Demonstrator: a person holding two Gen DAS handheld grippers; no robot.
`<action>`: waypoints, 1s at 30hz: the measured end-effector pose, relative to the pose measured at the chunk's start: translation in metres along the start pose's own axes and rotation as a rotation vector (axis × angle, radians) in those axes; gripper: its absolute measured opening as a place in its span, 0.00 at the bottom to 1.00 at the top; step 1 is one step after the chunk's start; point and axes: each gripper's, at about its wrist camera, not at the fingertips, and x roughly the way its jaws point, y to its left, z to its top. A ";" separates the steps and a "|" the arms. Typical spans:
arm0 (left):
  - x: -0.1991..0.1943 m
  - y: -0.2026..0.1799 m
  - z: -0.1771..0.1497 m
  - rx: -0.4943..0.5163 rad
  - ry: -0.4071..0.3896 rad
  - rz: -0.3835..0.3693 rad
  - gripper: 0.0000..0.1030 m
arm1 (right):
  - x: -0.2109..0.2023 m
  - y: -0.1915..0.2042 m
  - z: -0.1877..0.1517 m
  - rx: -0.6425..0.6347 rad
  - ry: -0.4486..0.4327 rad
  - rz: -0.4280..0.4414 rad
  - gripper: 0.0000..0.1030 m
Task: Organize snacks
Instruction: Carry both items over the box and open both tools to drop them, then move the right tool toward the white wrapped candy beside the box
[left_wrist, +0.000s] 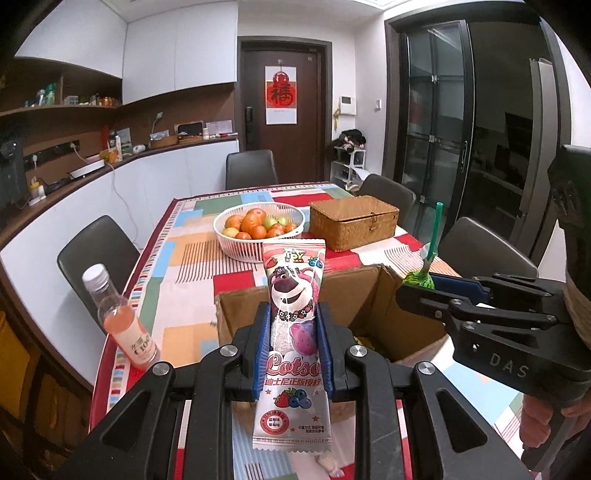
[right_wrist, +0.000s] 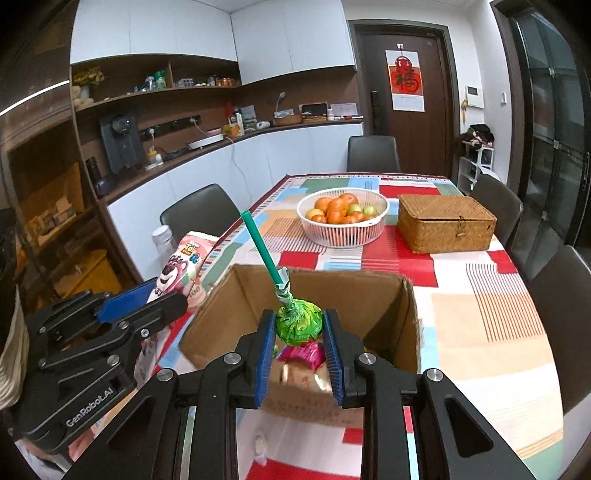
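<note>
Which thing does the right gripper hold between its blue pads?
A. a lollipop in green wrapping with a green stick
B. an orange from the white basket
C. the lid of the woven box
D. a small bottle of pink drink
A: the right gripper is shut on the green lollipop, its stick pointing up above the open cardboard box.

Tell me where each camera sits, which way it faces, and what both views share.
Left wrist: on the left gripper, looking along its fingers across the table toward the door; it is shut on a pink snack pack; the right gripper and a hand show at right.
Right wrist: on the right gripper, facing likewise, shut on a green lollipop over the cardboard box; the left gripper shows at left.
Shared: box, fruit basket, wicker box, door.
</note>
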 end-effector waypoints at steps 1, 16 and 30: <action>0.007 0.001 0.003 0.001 0.009 0.003 0.23 | 0.003 -0.003 0.002 0.000 0.004 0.000 0.26; 0.036 0.008 0.005 0.010 0.069 0.078 0.46 | 0.031 -0.015 0.006 0.012 0.040 -0.094 0.48; -0.033 0.020 -0.040 -0.036 0.017 0.147 0.63 | 0.001 0.024 -0.029 -0.067 0.025 -0.018 0.48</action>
